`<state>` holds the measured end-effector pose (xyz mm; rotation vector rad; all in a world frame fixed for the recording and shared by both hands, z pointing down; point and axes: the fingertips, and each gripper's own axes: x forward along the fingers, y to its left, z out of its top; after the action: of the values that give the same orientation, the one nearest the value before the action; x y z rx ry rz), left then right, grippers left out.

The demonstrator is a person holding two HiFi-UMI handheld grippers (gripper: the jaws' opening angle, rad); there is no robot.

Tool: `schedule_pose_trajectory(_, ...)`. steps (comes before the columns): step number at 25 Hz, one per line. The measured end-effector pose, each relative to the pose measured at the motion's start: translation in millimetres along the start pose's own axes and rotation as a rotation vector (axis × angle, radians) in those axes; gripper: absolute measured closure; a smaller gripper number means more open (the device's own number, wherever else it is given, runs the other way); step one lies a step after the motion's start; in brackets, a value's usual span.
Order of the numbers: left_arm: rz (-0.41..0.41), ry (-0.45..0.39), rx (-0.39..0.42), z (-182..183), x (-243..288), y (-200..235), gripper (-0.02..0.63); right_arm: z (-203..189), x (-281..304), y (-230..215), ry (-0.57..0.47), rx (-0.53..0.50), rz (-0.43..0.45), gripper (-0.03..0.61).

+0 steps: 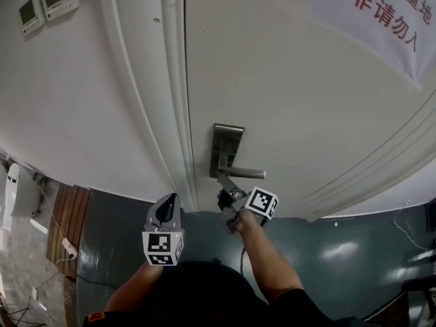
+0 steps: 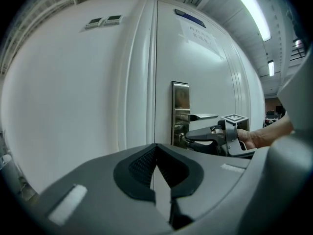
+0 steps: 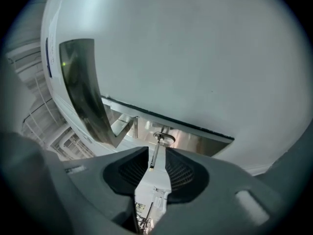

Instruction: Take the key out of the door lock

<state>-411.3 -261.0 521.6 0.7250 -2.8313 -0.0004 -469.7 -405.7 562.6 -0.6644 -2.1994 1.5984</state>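
White door (image 1: pixel 286 80), steel lock plate (image 1: pixel 225 145) with lever handle (image 1: pixel 246 173), grey floor (image 1: pixel 354 251) below. Right gripper (image 1: pixel 227 197) sat at the plate just under the lever, jaws spread. Key (image 3: pixel 155 156) was seated in the keyhole straight ahead of that claw, edge-on in the gap between the two pads, neither pad pressing it. Left gripper (image 2: pixel 156 151) was well off to the lock's left, jaws closed together on nothing.

The door (image 1: pixel 293 101) is white, the lock plate (image 1: pixel 227 140) silver, the notice (image 1: pixel 368 26) white with red characters.
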Motion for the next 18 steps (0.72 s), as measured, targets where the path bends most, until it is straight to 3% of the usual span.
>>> schedule_pose_trajectory(5,-0.006,-0.001,-0.004,1.7,4.3,-3.3,0.595,2.6,4.5,0.7,0.014,0.018,0.028,0.535)
schedule_pose_trajectory(18,-0.053,-0.005,-0.022,5.8,3.2,-10.0,0.595,-5.4,-5.1,1.4,-0.033,0.101,-0.025,0.555)
